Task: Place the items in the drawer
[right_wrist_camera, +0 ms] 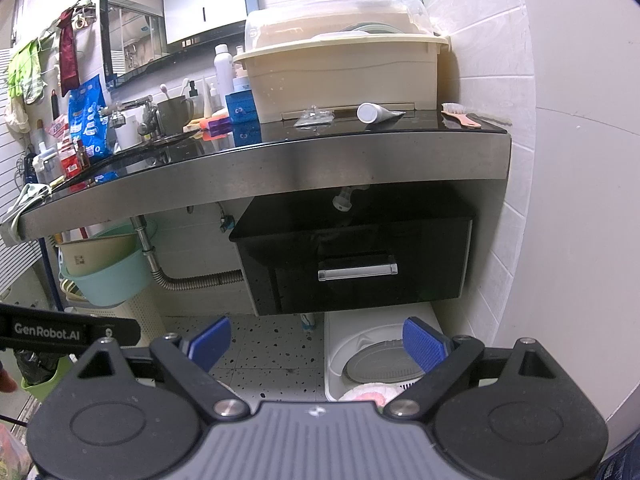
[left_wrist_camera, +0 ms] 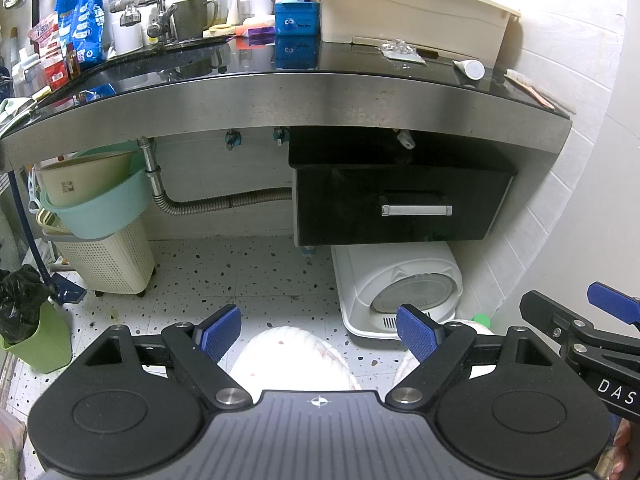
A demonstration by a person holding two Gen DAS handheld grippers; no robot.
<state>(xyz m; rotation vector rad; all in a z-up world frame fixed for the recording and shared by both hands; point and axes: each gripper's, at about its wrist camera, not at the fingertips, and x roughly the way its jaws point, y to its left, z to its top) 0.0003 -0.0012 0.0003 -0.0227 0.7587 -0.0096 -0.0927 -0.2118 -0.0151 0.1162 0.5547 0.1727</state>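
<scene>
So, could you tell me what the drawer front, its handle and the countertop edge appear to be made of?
The drawer front looks like glossy black glass or lacquered board: it mirrors the handle. The handle seems to be brushed or satin metal, pale with bright highlights, though silver-coated plastic is possible. The countertop edge looks like brushed stainless steel, grey with fine grain, under a polished black top that reflects the items on it.

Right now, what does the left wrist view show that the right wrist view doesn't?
Only the left wrist view shows the right gripper, open, at its right edge. Only the right wrist view shows the mirror and hanging green cloth. Both show the closed black drawer, the toothpaste tube, the brush and the open left gripper.
</scene>
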